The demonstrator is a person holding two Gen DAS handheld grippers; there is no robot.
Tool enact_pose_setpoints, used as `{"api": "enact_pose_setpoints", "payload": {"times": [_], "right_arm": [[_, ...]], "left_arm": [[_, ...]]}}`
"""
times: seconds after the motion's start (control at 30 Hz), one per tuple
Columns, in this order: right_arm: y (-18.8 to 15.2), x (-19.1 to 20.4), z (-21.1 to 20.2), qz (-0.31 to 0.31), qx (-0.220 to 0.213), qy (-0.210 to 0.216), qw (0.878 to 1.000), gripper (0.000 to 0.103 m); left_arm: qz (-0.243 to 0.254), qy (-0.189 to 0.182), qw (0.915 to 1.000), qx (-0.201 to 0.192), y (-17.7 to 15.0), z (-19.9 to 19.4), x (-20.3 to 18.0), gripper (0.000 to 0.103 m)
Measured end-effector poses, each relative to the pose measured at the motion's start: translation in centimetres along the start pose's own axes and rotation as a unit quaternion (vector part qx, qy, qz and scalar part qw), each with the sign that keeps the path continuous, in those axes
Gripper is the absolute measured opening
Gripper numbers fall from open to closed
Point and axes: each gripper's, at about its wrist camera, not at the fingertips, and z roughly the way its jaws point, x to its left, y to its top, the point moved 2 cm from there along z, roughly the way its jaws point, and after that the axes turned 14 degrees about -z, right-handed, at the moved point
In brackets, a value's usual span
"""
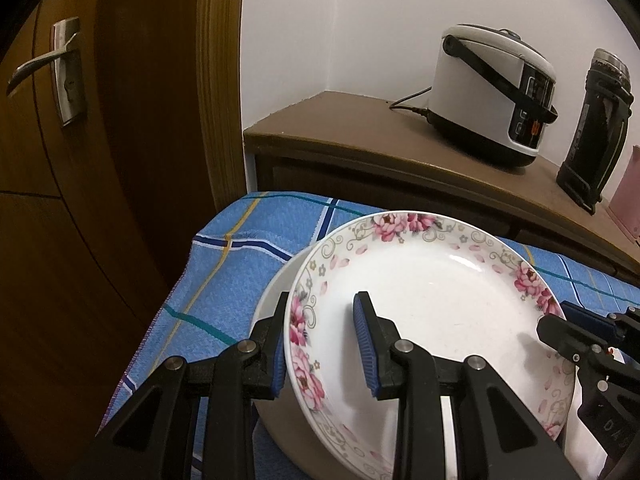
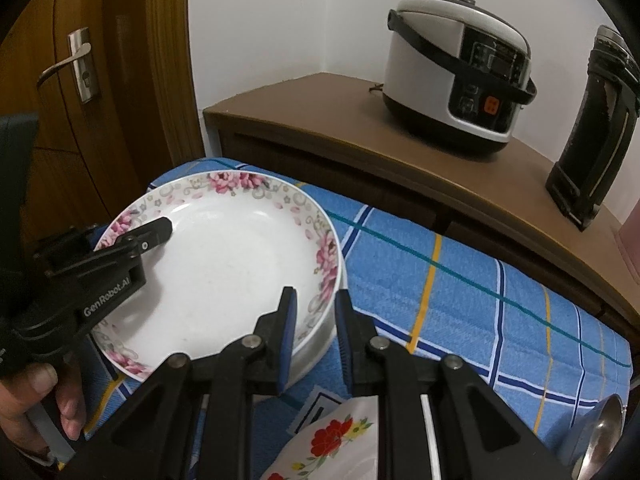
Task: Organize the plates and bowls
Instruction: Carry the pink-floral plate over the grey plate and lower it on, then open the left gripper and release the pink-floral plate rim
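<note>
I have the floral plate (image 1: 432, 304) by two opposite sides of its rim, sitting on top of a plain white dish (image 1: 272, 312) on the blue checked cloth (image 1: 224, 264) that covers the bench. My left hand-held gripper (image 1: 320, 344) straddles the near-left rim — one finger under the outside edge, the other pad inside on the white well. There is a visible gap around the rim, so I read it as loosely bracketing the plate, not clamped on it. My right hand-held gripper (image 2: 316, 328) does the same on the opposite side: one finger inside the plate, one outside beside the stacked dishes, also parted.

To do this well, I judge the plate needs to settle centred on the dish below before I let go entirely. It looks offset to one side, overhanging the lower rim in the right wrist view. I would nudge it level with both sides moving together, keeping it low so it does not clink or slide, then draw the fingers straight back off the rim without dragging it.

A smaller dish with red flowers (image 2: 340, 440) lies just under my right tool, and a metal spoon (image 2: 604, 440) sits at the far right — likely next to sort.
</note>
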Motion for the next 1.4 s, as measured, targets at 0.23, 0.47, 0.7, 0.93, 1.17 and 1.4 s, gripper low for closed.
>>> {"api": "enact_pose_setpoints", "payload": {"times": [0.23, 0.47, 0.7, 0.93, 1.17, 1.4], "right_arm": [[0.1, -0.1, 0.2, -0.003, 0.007, 0.0, 1.0, 0.02], [0.2, 0.0, 0.5, -0.008, 0.021, -0.001, 1.0, 0.019], [0.2, 0.1, 0.7, -0.01, 0.027, -0.001, 1.0, 0.019], [0.4, 0.1, 1.0, -0.012, 0.034, -0.002, 0.999, 0.019], [0.5, 0.2, 1.4, -0.015, 0.04, -0.006, 0.999, 0.019], [0.6, 0.4, 1.6, -0.022, 0.047, -0.002, 0.999, 0.019]], "left_arm": [[-0.002, -0.003, 0.9999, 0.014, 0.0, 0.5, 0.1, 0.032], [-0.001, -0.004, 0.9998, 0.02, 0.0, 0.6, 0.2, 0.032], [-0.001, -0.006, 0.9996, 0.029, 0.1, 1.0, 0.2, 0.032], [0.001, -0.007, 0.9993, 0.036, 0.2, 1.2, 0.3, 0.032], [0.005, -0.007, 0.9989, 0.045, 0.0, 1.4, 0.1, 0.032], [-0.001, -0.005, 0.999, 0.045, 0.0, 1.3, 0.4, 0.032]]}}
